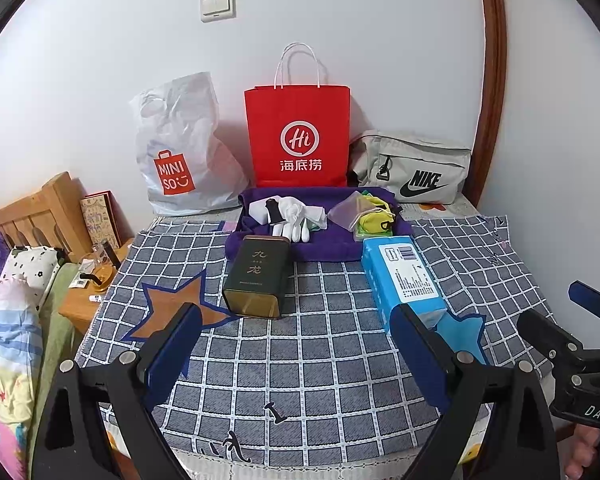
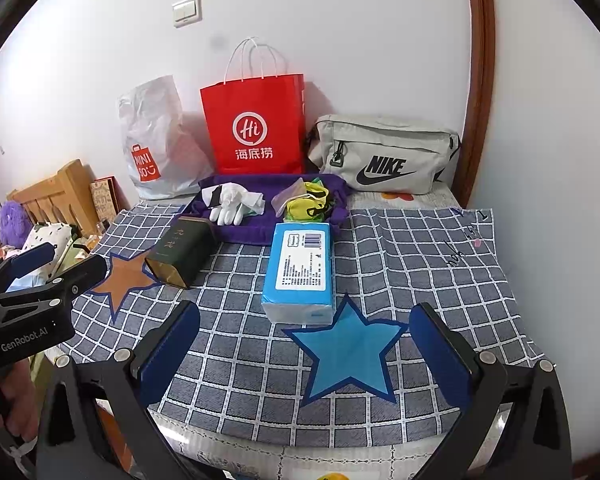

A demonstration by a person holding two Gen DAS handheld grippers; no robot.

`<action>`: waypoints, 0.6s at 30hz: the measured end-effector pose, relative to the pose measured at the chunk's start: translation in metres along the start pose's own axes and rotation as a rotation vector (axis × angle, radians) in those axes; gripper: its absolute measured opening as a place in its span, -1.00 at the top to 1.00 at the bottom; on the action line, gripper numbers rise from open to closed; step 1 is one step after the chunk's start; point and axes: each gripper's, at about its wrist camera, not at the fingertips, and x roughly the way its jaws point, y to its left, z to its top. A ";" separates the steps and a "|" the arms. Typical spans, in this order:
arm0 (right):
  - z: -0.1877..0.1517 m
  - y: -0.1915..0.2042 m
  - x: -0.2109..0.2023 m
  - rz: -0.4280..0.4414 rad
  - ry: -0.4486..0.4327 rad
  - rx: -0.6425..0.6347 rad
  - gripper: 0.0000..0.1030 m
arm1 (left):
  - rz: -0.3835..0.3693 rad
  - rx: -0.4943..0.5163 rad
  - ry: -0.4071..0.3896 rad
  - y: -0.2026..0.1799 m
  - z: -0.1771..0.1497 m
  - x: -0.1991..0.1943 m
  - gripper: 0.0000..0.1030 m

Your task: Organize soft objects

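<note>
A purple cloth tray [image 1: 324, 250] [image 2: 256, 230] sits at the back of the checked cloth. It holds white gloves [image 1: 296, 216] [image 2: 230, 204] and a yellow-green pouch [image 1: 374, 216] [image 2: 308, 204]. In front lie a dark green tin [image 1: 258, 276] [image 2: 182, 250] on its side and a blue tissue pack [image 1: 406, 280] [image 2: 300, 272]. My left gripper [image 1: 300, 344] hovers open over the near cloth, its right finger overlapping the pack's near end. My right gripper [image 2: 304, 348] is open above the blue star [image 2: 350, 356], just short of the tissue pack.
Against the wall stand a white Miniso bag [image 1: 180, 152], a red paper bag [image 1: 298, 136] and a grey Nike pouch [image 1: 414, 168]. A brown star [image 1: 172, 308] marks the cloth at left. A bed and wooden nightstand [image 1: 84, 300] lie to the left.
</note>
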 end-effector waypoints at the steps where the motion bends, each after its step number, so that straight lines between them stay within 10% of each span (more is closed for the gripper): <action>1: 0.000 0.000 0.000 0.000 0.000 0.000 -1.00 | 0.001 0.000 0.000 0.000 0.000 0.000 -0.85; 18: 0.001 0.000 -0.001 -0.001 -0.001 0.003 -1.00 | -0.002 0.002 0.000 0.000 0.001 0.000 -0.85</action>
